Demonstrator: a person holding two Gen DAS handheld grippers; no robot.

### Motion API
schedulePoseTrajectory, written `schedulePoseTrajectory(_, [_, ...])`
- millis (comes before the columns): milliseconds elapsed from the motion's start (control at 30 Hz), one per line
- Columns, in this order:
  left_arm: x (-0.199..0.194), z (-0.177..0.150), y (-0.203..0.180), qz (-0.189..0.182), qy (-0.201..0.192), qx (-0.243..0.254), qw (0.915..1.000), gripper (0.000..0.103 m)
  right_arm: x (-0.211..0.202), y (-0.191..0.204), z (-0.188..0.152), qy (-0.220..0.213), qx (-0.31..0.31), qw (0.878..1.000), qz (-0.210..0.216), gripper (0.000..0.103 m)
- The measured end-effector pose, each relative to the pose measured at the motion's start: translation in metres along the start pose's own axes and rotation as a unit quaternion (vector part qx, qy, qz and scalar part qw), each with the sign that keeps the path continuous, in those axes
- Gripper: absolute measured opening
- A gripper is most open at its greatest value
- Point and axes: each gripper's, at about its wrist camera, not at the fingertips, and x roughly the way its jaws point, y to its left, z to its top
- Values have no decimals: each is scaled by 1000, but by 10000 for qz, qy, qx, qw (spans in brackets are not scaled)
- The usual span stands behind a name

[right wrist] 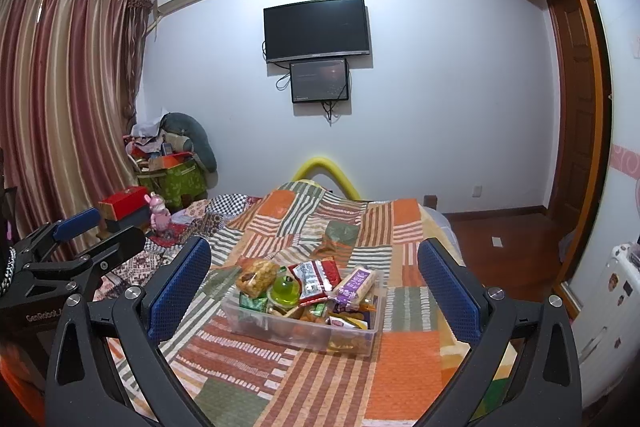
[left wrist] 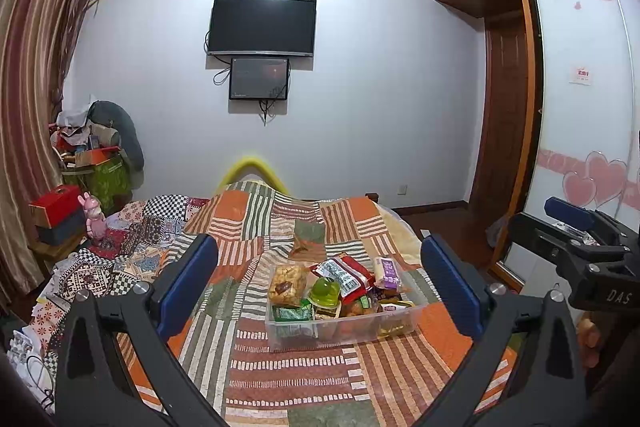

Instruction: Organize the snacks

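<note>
On the patchwork bed (left wrist: 256,227), a clear plastic bin (left wrist: 344,327) heaped with snacks (left wrist: 340,275) sits at twelve o'clock from both tools. Left tool (left wrist: 320,291) is spread wide and holds nothing; right tool (right wrist: 316,291) is likewise spread and bare, hovering at three o'clock of the left.

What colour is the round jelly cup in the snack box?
Green; the jelly cup shows best in the left wrist view.
</note>
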Motion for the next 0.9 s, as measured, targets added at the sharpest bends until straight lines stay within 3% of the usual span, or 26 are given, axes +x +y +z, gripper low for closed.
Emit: schedulePoseTrajectory(900, [0, -3, -4, -255, 51, 14, 9997, 103, 2, 3, -3, 85, -61, 9999, -22, 103])
